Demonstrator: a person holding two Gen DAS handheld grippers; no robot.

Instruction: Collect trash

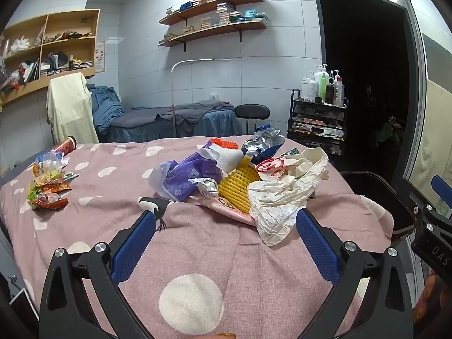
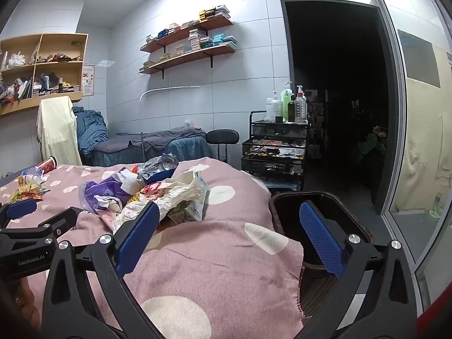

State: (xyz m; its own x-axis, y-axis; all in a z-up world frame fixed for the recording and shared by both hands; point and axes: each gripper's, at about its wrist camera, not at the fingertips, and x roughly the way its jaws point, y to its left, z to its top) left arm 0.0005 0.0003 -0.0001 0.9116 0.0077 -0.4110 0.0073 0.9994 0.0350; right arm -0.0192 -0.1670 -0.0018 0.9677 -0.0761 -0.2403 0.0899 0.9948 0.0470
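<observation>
A heap of trash lies mid-bed on a pink spotted blanket (image 1: 118, 226): a crumpled white plastic bag (image 1: 282, 197), yellow foam netting (image 1: 237, 186), a purple bag (image 1: 189, 178) and a silver-blue foil packet (image 1: 262, 144). Snack wrappers (image 1: 48, 189), a plastic bottle (image 1: 48, 161) and a red paper cup (image 1: 66, 144) lie at the far left. My left gripper (image 1: 226, 223) is open just short of the heap, nothing between its fingers. My right gripper (image 2: 230, 212) is open over the bed's right edge, beside a dark bin (image 2: 325, 206); the white bag (image 2: 175, 195) lies past its left finger.
The dark bin (image 1: 375, 195) stands on the floor against the bed's right side. Behind it are a black cart with bottles (image 2: 279, 141), a stool (image 2: 223, 137) and a dark doorway. A second bed (image 1: 169, 121) and wall shelves are at the back.
</observation>
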